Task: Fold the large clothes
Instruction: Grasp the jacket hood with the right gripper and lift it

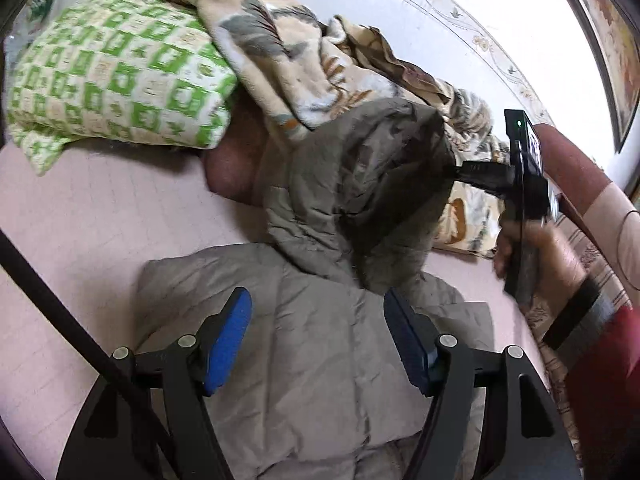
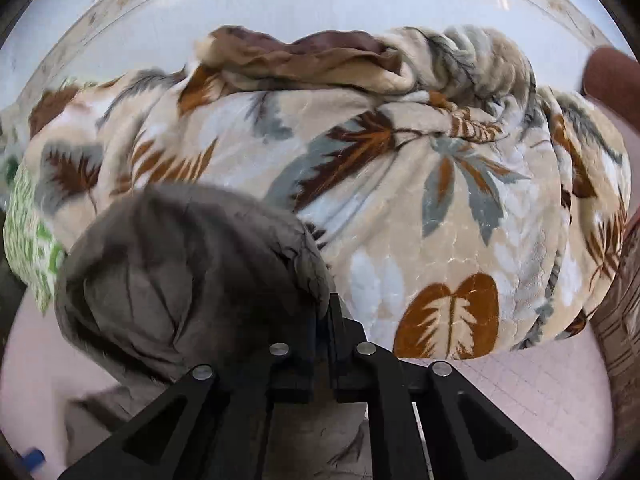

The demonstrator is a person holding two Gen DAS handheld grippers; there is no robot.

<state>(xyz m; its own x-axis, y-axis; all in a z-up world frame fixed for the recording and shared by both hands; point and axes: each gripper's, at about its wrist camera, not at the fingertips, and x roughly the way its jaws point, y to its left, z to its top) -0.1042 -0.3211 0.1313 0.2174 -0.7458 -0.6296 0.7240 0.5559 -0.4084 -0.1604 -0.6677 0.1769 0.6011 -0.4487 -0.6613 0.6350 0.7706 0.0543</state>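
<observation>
Jacket (image 1: pixel 320 340) lay grey across the lower centre on my pink sheet (image 1: pixel 80 220), my left gripper (image 1: pixel 318 340) spread open above it, my right gripper (image 2: pixel 322 320) clamped on a lifted jacket fold, leaf-print blanket (image 2: pixel 440 200) behind, green checked pillow (image 1: pixel 112 72) upper left.

No legible text, label, brand, number or sign in either view. The small screen on the right gripper (image 1: pixel 460 174), seen from the left wrist camera, is too blurred and edge-on to read; a green indicator light beside it carries no characters.
</observation>
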